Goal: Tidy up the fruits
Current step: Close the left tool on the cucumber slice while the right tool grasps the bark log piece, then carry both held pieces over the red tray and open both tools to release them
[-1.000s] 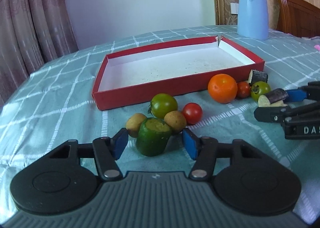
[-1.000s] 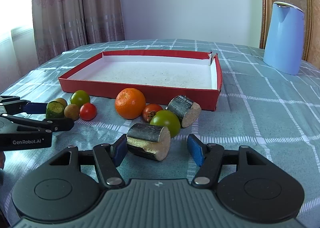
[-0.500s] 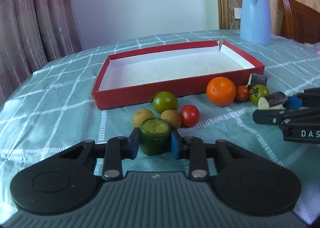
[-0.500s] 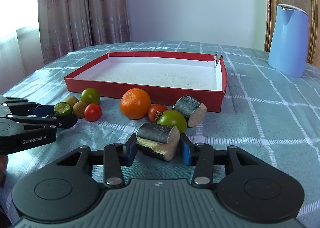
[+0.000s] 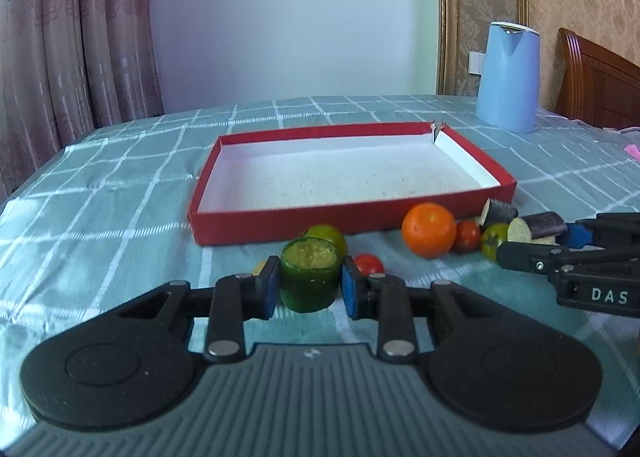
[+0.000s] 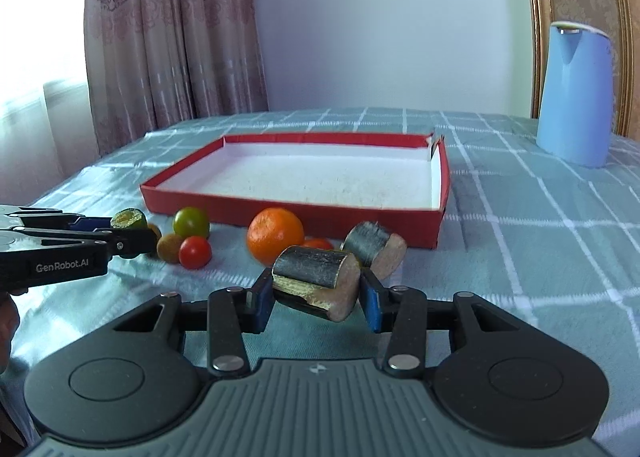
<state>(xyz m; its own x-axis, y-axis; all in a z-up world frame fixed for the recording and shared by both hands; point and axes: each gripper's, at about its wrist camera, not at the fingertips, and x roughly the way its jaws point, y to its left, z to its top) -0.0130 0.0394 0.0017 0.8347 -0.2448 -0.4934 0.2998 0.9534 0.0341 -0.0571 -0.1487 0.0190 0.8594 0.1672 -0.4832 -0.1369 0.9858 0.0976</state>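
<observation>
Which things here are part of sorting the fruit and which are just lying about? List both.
Part of the job: green cucumber piece in the left gripper, dark eggplant piece in the right gripper, second eggplant piece, orange, tomatoes, red tray.

Lying about: blue kettle, curtain, wooden chair.

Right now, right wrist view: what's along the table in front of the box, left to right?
left gripper → red cherry tomato → orange → held dark cut piece → second dark cut piece
</observation>
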